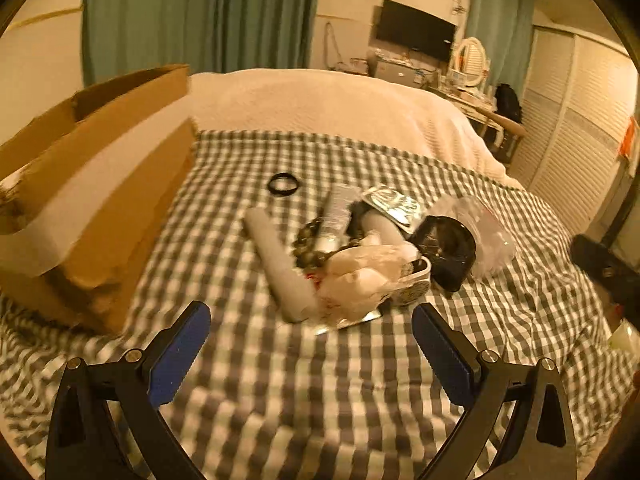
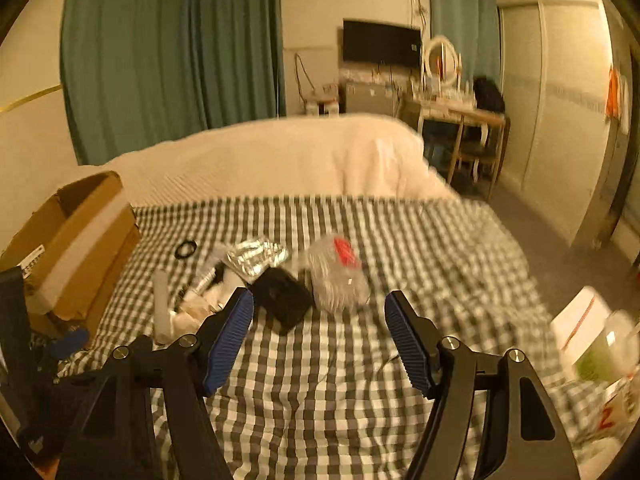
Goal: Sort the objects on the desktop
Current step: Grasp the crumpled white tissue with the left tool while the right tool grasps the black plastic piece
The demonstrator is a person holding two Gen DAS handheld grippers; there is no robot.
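Both grippers, left [image 1: 311, 320] and right [image 2: 319, 312], hover with fingers spread and empty above the blurry, seemingly mixed clutter [image 1: 360, 248].

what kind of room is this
Most likely a bedroom: a bed under a checked cloth, a wall-mounted TV, and a dressing table with a round mirror.

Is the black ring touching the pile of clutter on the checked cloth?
Apart. In the left wrist view the black ring lies alone, with checked cloth showing between it and the pile; the right wrist view shows the same gap.
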